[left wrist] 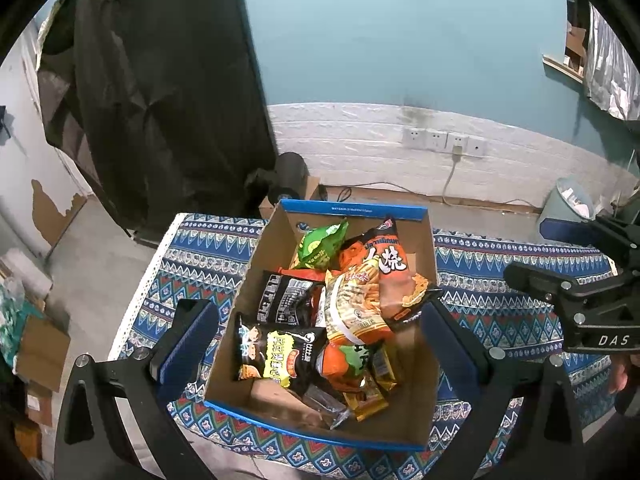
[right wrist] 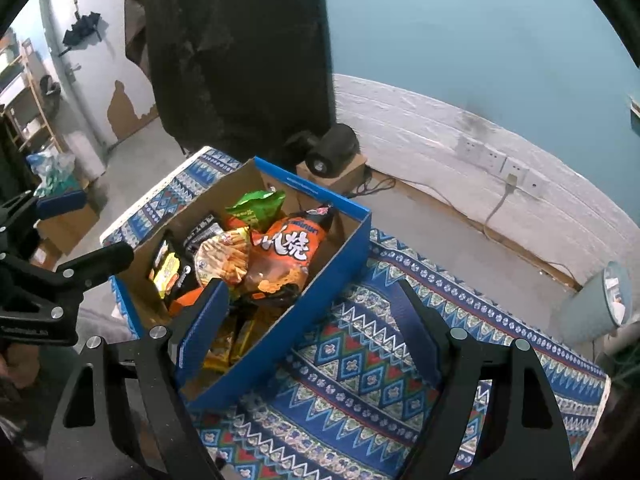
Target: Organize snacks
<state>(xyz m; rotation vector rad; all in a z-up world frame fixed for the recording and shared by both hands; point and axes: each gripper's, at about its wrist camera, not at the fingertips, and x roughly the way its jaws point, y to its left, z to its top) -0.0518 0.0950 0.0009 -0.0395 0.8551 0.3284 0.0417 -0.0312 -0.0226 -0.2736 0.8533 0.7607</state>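
Note:
A blue-edged cardboard box stands on the patterned table, full of snack bags. I see a green bag, an orange bag, a yellow-orange stick-snack bag and black bags. My left gripper hovers above the box, open and empty, its fingers spanning the box's width. My right gripper is open and empty over the box's right wall and the cloth. The box also shows in the right wrist view, with the orange bag on top.
The table wears a blue patterned cloth. A black dark curtain hangs behind. A small black device on a carton sits on the floor. A pale bin stands at the right. Wall sockets with a cable line the wall.

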